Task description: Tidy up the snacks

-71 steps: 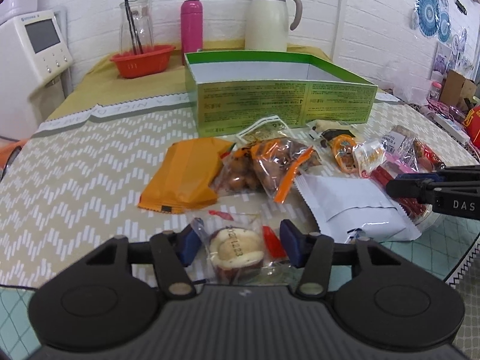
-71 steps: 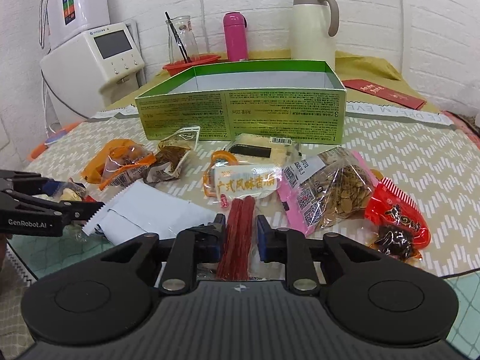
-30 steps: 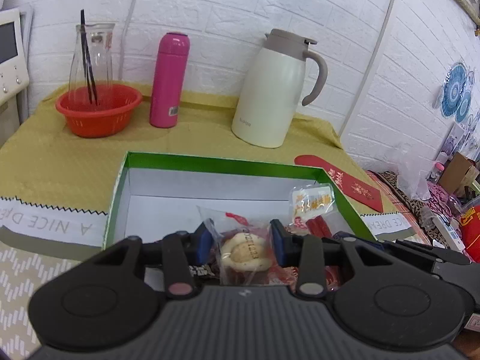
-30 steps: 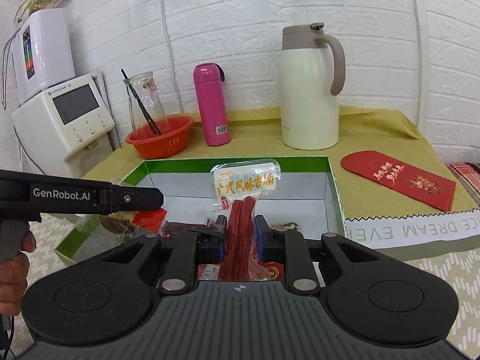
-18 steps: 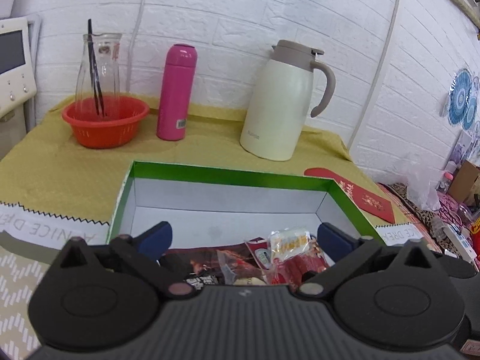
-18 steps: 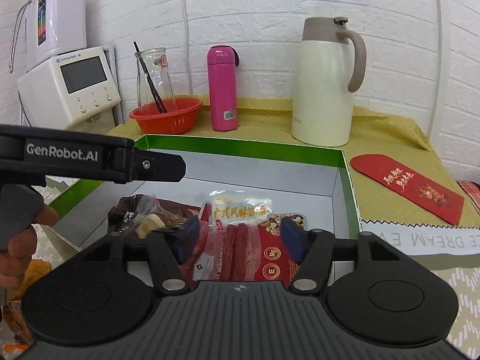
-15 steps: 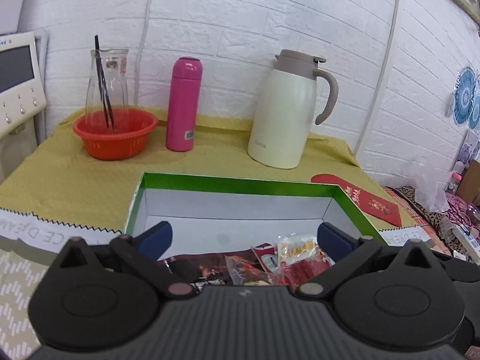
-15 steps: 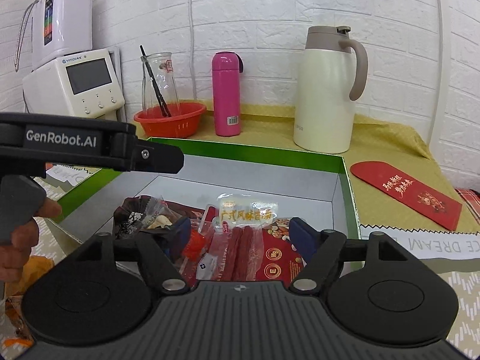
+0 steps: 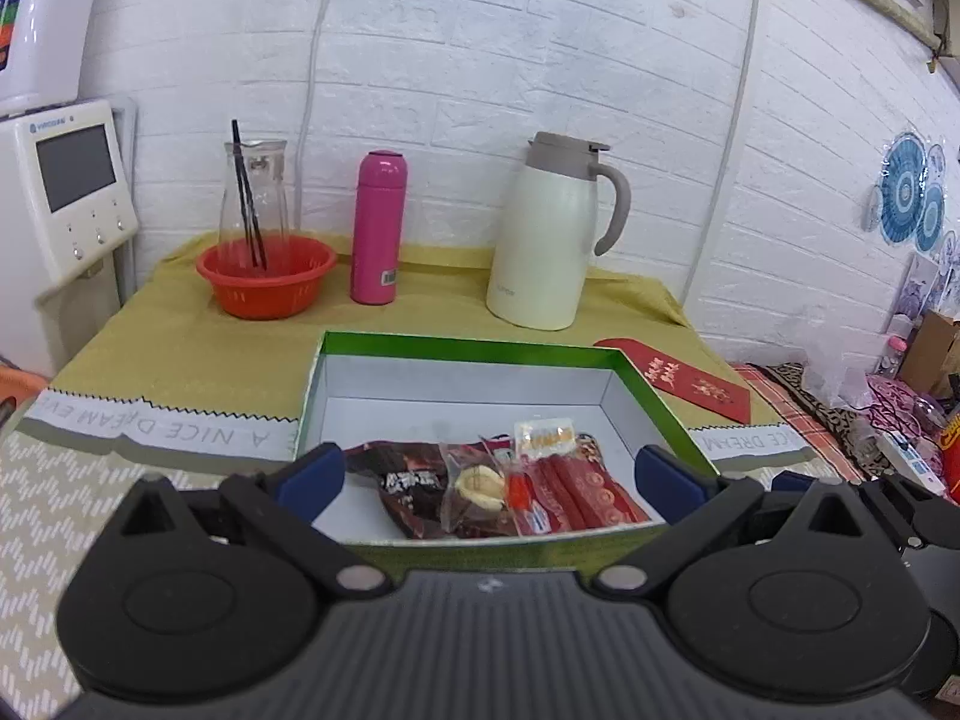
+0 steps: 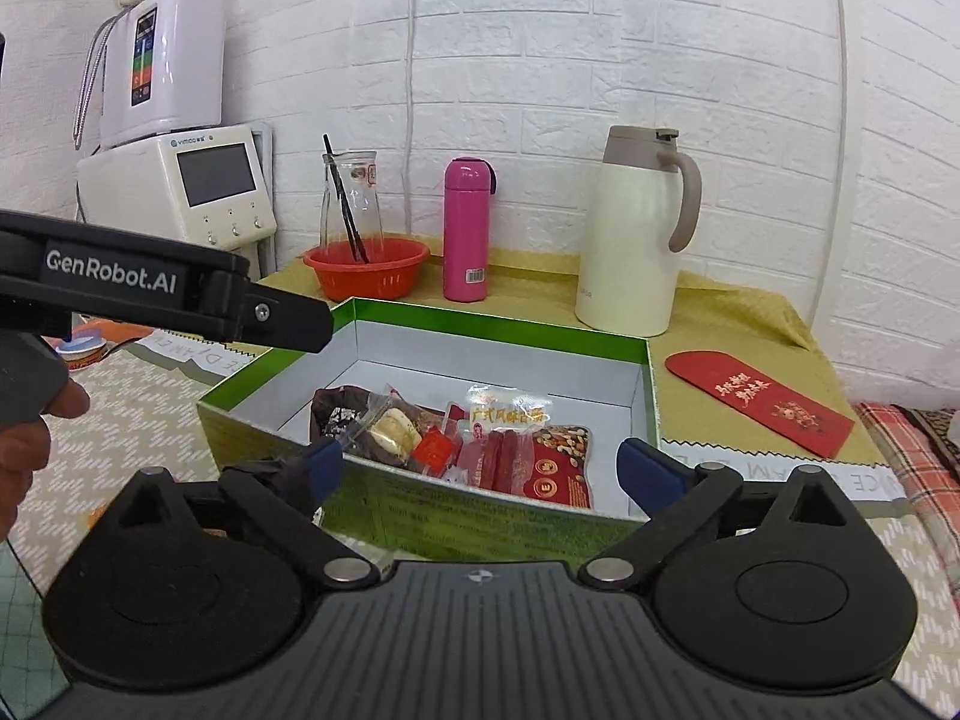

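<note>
Left claw (image 9: 489,474), right claw (image 10: 474,468) spread wide (both empty).

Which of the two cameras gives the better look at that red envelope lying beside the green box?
The right wrist view: the red envelope lies whole and unblocked on the yellow cloth, gold print visible. In the left wrist view the red envelope appears smaller, with its near left end cut off by the green box rim.

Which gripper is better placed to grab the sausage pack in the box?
Right, likely: the open right gripper frames the sausage pack dead ahead; the open left gripper faces the cake packet.
</note>
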The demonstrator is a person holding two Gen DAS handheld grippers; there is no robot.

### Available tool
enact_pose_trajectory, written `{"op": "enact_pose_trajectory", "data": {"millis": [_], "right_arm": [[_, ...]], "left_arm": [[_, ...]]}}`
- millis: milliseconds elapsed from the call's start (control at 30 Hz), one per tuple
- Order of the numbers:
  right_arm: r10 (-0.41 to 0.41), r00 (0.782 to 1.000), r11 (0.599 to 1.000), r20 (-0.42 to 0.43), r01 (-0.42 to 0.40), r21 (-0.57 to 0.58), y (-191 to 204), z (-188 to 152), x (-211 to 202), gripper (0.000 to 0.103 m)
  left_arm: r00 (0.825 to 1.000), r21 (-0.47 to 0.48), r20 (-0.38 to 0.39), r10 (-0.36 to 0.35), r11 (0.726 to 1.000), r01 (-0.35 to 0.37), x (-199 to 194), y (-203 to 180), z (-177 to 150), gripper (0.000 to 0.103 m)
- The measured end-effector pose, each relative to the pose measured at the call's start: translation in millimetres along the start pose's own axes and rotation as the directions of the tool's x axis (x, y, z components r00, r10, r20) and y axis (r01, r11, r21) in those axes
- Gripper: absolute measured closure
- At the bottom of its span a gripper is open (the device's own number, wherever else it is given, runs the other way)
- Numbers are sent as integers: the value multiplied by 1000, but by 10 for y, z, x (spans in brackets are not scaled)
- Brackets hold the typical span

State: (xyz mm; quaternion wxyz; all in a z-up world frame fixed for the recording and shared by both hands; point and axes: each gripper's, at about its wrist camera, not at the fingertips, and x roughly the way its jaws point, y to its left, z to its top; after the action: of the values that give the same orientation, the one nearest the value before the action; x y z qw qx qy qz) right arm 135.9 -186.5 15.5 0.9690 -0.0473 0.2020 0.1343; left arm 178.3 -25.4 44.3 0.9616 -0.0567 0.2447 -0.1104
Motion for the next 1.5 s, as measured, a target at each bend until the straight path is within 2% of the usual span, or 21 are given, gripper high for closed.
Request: {"op": "enact_pose_trajectory", "data": {"millis": [133,267,400,533,667,833,933,967,1000,1033,1067,1167,1233,1300,1367,1467,1500], "right_arm": [[-33,999,999,14,33,-4,29,-193,-390,0],[-30,1000,997,0,30,71,-1,-448,-665,0],[-6,999,993,-46,11,115,78,-724,-799,0],[73,993,986,-90,-58,157,245,-934,-802,0],[172,976,975,-133,-150,161,499,-1039,-694,0],[194,970,974,-149,-171,151,719,-1049,-543,0],[173,973,977,-151,-151,150,761,-1052,-511,0],[164,975,979,-150,-142,145,759,-1045,-515,11],[165,975,979,-151,-143,147,751,-1042,-517,44],[173,973,976,-153,-149,157,722,-1047,-530,50],[181,971,974,-155,-156,165,702,-1053,-541,59],[188,970,974,-157,-164,156,691,-1075,-576,67],[187,970,973,-154,-162,162,679,-1077,-583,68],[176,973,974,-150,-150,167,663,-1069,-588,65],[165,976,976,-143,-141,165,654,-1064,-604,56],[165,976,976,-144,-141,163,653,-1050,-610,51],[164,976,977,-146,-139,162,649,-1047,-607,48]], "left_arm": [[1000,-12,-4,-18,1000,18,-343,-3,-258,0],[999,-32,-21,-28,999,28,-565,40,-582,0],[995,-71,-90,-43,997,37,-658,125,-893,0],[988,-79,-142,-54,996,43,-713,207,-1132,0],[984,-107,-169,-64,993,46,-774,334,-1279,0],[977,-114,-194,-87,991,65,-805,417,-1340,0],[974,-113,-190,-126,988,106,-795,431,-1336,1],[971,-115,-190,-145,986,125,-777,430,-1329,5],[967,-117,-198,-159,983,138,-746,426,-1320,20],[962,-119,-213,-172,982,149,-696,413,-1311,33],[957,-124,-227,-179,980,154,-641,410,-1306,35],[954,-131,-244,-175,981,146,-531,384,-1311,35],[954,-125,-247,-170,982,143,-508,350,-1321,23],[958,-106,-241,-159,985,136,-505,310,-1331,17],[960,-84,-243,-139,989,122,-483,281,-1336,16],[949,-91,-259,-179,983,161,-450,278,-1331,34],[944,-98,-265,-195,980,175,-445,274,-1326,44]]}}
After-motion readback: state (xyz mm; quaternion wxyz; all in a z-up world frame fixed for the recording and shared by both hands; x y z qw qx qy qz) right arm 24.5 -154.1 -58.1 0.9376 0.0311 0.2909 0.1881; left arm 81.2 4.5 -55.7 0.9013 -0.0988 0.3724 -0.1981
